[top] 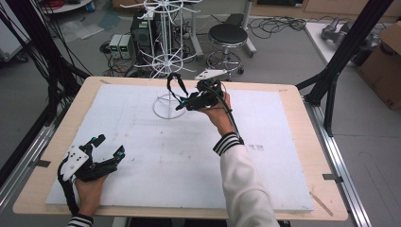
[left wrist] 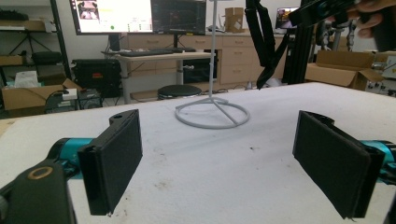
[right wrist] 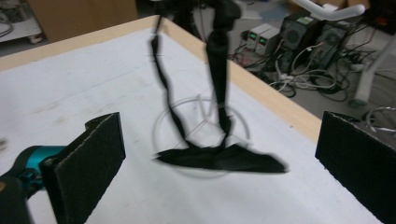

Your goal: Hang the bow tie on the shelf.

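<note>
A white wire rack (top: 154,108) stands on its ring base at the back middle of the table. From one of its low arms hangs a black cloth piece on two thin straps (top: 176,90), its wide lower part (right wrist: 219,159) just above the ring base and blurred. My right gripper (top: 185,103) is raised beside it, open, with the cloth hanging in front of the jaws and untouched by the pads (right wrist: 95,156). My left gripper (top: 108,147) rests open near the table's front left corner and holds nothing; its view shows the rack's pole (left wrist: 214,56) and the hanging straps (left wrist: 264,42).
A white mat (top: 156,156) covers the wooden table (top: 33,189). Behind the table stand a round stool (top: 228,35) and computer boxes (top: 120,45). A black frame post (top: 340,52) and a cardboard box (top: 385,66) are at the right.
</note>
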The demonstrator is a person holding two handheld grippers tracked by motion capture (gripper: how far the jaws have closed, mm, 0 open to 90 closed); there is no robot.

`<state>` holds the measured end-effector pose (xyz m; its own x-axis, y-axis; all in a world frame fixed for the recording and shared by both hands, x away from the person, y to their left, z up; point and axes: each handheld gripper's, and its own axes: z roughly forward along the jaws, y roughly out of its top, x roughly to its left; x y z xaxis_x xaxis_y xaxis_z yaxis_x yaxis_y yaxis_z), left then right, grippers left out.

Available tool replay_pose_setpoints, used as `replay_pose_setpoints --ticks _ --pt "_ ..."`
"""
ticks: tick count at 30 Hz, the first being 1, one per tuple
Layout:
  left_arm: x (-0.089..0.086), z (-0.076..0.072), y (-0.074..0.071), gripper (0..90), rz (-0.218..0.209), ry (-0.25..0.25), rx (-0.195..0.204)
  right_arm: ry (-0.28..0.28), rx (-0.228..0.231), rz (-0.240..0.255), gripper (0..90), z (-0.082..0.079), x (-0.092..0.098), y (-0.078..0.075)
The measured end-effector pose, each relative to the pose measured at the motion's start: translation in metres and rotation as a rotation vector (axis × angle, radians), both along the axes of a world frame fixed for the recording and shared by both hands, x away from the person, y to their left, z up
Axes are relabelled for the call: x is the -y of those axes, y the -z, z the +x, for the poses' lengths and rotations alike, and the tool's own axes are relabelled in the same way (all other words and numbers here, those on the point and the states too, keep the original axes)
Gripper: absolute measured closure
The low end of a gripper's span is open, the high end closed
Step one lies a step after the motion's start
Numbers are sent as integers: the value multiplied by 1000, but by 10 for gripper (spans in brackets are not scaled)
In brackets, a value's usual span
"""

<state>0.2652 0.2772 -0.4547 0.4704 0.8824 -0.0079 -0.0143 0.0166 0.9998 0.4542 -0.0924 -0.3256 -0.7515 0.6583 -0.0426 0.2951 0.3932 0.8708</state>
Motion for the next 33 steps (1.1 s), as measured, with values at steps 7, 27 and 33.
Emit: replay_pose_setpoints --ticks 7,27,33 --pt "0 0 0 161 2 1 0 -19 31 18 5 -33 15 -24" --pt "1 0 0 161 5 -2 0 236 236 164 8 -177 159 60" --pt "1 0 0 161 6 -2 -2 348 263 201 8 -191 177 110"
